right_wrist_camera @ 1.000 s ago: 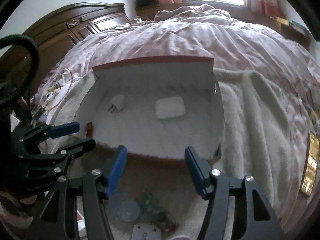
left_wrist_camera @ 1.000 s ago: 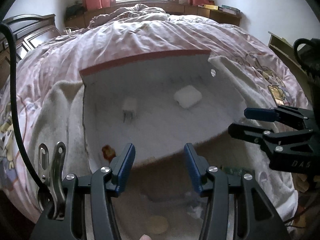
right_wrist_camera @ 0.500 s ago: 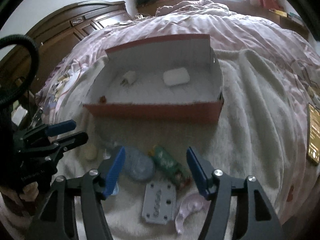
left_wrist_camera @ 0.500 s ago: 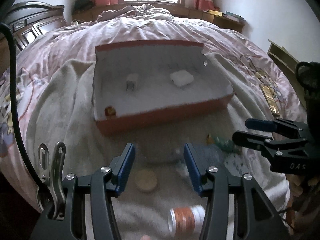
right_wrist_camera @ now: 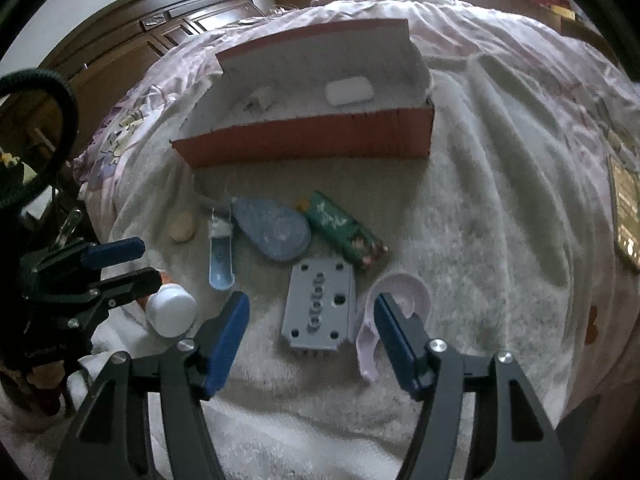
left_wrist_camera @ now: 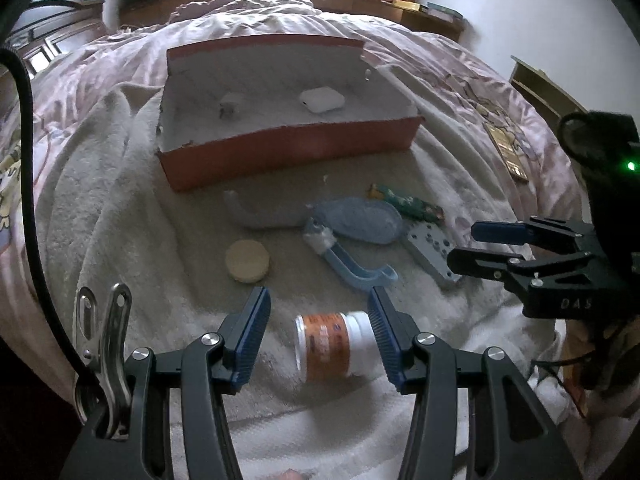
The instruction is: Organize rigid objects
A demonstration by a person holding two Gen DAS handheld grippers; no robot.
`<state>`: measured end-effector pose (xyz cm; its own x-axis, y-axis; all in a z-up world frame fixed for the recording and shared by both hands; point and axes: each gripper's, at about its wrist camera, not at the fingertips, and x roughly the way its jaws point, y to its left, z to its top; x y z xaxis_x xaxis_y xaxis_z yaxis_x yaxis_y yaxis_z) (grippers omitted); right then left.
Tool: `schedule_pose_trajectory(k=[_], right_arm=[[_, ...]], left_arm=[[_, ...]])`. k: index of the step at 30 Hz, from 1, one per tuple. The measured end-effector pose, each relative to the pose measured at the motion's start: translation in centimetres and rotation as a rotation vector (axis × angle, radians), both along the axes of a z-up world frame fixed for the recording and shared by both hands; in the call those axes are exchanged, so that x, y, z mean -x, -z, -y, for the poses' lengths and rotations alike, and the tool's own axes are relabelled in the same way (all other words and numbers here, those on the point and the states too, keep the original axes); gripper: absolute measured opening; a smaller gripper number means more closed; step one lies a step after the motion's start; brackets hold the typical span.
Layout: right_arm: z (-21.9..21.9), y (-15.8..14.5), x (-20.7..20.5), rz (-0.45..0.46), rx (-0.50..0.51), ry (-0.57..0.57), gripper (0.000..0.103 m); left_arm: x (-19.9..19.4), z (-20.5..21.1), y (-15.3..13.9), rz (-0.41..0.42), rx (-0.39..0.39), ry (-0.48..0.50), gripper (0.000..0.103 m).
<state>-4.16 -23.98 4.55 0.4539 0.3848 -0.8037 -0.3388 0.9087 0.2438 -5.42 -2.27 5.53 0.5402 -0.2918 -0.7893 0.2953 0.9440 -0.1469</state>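
An orange box (left_wrist_camera: 288, 152) (right_wrist_camera: 312, 142) lies open on the bed and holds a white case (left_wrist_camera: 322, 100) (right_wrist_camera: 349, 91) and a white charger (left_wrist_camera: 230, 103) (right_wrist_camera: 260, 99). In front of it lie an orange-labelled white bottle (left_wrist_camera: 336, 346) (right_wrist_camera: 171, 310), a tan disc (left_wrist_camera: 247, 261), a blue scoop (left_wrist_camera: 352, 264), a blue teardrop object (right_wrist_camera: 272, 234), a green bar (right_wrist_camera: 346, 236), a grey plate (right_wrist_camera: 320, 310) and a pink scoop (right_wrist_camera: 396, 312). My left gripper (left_wrist_camera: 318, 336) is open around the bottle, above it. My right gripper (right_wrist_camera: 312, 334) is open over the grey plate.
A beige fleece blanket (right_wrist_camera: 480, 240) covers the pink quilt (left_wrist_camera: 460, 72). A gold-framed phone-like object (left_wrist_camera: 506, 148) lies at the right edge. A dark wooden headboard (right_wrist_camera: 132, 36) stands at the left. A metal clip (left_wrist_camera: 102, 340) hangs beside the left gripper.
Both grippers pulled back from the box towards the near edge. The loose objects and the bottle came into view, and the bottle now sits between the left fingers.
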Motion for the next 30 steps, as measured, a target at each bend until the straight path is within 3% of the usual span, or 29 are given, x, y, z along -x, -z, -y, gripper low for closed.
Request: schedule_pose_trajectory(k=[14,24,30], right_arm=[[-0.1,0.4,0.3,-0.008,-0.017,-0.003,0.069],[0.1,0.4,0.3,-0.011,-0.021,0.0,0.069],[0.6,0.5,0.4,-0.018,-0.018,0.008,0.069]], left_arm=[[1.4,0.5,0.7,-0.019,-0.002,0.058,0.052],[1.5,1.7,2.1,0.004,-0.127,0.07,0.052],[0.4,1.0,3.4,-0.074,-0.069,0.045,0.048]])
